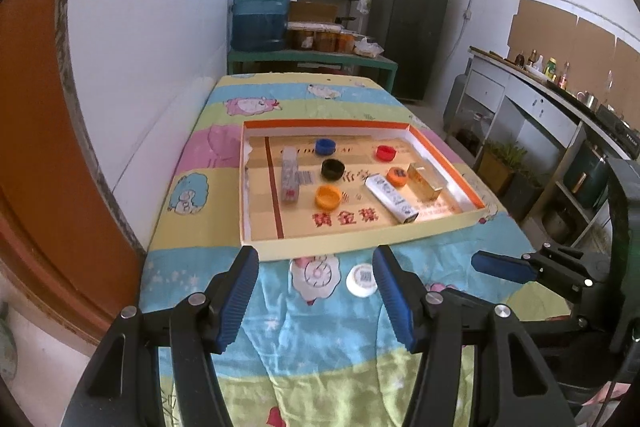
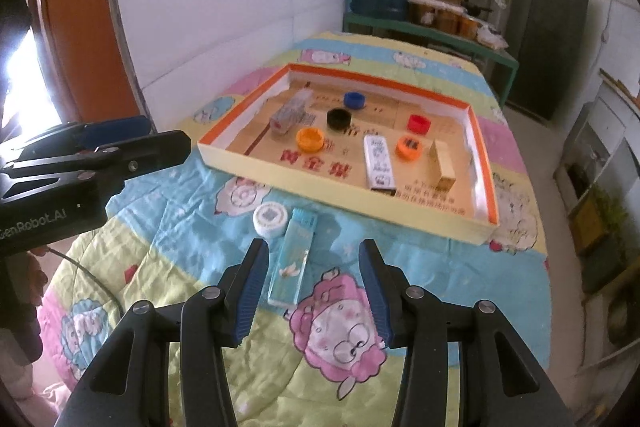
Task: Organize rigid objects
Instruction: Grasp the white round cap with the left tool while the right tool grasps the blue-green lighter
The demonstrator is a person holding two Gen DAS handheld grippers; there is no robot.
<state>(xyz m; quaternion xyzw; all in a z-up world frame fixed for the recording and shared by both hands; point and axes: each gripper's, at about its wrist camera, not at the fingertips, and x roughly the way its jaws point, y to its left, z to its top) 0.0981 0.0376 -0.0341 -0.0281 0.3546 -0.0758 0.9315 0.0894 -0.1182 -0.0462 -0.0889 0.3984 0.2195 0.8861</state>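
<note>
A shallow cardboard tray (image 1: pixel 340 247) with an orange rim lies on the cartoon-print cloth. It holds blue (image 1: pixel 325 146), black (image 1: pixel 333 169), red (image 1: pixel 386 153) and two orange caps (image 1: pixel 328 197), plus a grey box (image 1: pixel 290 179), a white box (image 1: pixel 392 197) and a gold box (image 1: pixel 426 181). In front of the tray lie a white cap (image 2: pixel 271 219) and a light blue box (image 2: pixel 294 259). My left gripper (image 1: pixel 316 259) hovers open near the white cap (image 1: pixel 361 279), which lies by its right finger. My right gripper (image 2: pixel 314 251) is open above the blue box, pads apart from it.
A white wall and a brown door (image 1: pixel 40 147) run along the left of the table. Beyond the far edge stand a water jug (image 1: pixel 260 11), shelves and a dark fridge (image 1: pixel 412 23). A counter (image 1: pixel 540 95) lines the right side. Each gripper shows in the other's view.
</note>
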